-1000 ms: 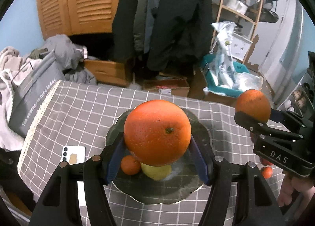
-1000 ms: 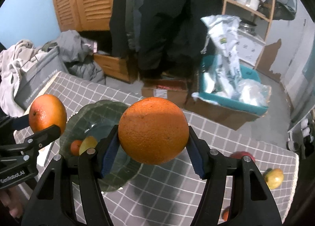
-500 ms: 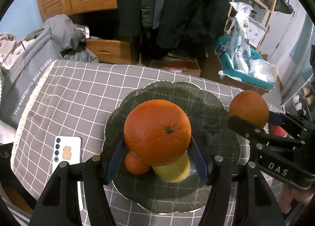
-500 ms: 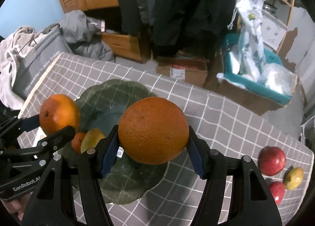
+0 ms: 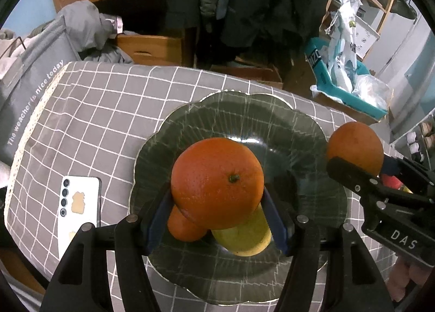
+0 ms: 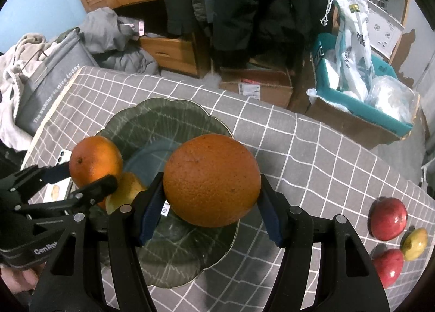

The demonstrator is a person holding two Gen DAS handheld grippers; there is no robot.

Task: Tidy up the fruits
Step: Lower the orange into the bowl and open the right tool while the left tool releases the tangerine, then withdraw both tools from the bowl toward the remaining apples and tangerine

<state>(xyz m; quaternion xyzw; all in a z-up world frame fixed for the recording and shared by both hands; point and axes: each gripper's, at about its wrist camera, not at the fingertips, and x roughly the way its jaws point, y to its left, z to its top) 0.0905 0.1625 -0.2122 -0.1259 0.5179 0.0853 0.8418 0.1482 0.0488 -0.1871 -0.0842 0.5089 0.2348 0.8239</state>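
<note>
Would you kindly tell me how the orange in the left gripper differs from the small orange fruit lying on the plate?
The held orange is far larger than the small orange fruit. The held orange sits clamped in the left gripper above the plate; the small one rests on the plate beside a yellow fruit. Both are round and orange.

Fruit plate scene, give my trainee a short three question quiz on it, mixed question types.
1. True or false: each hand-held gripper holds an orange.
2. What lies on the cloth left of the plate in the left wrist view?
3. Red apples off the plate, right wrist view: A one, B two, C four?

Key: 1 true: left gripper grips an orange, right gripper another orange. 2 phone. 3 B: apples and.
</note>
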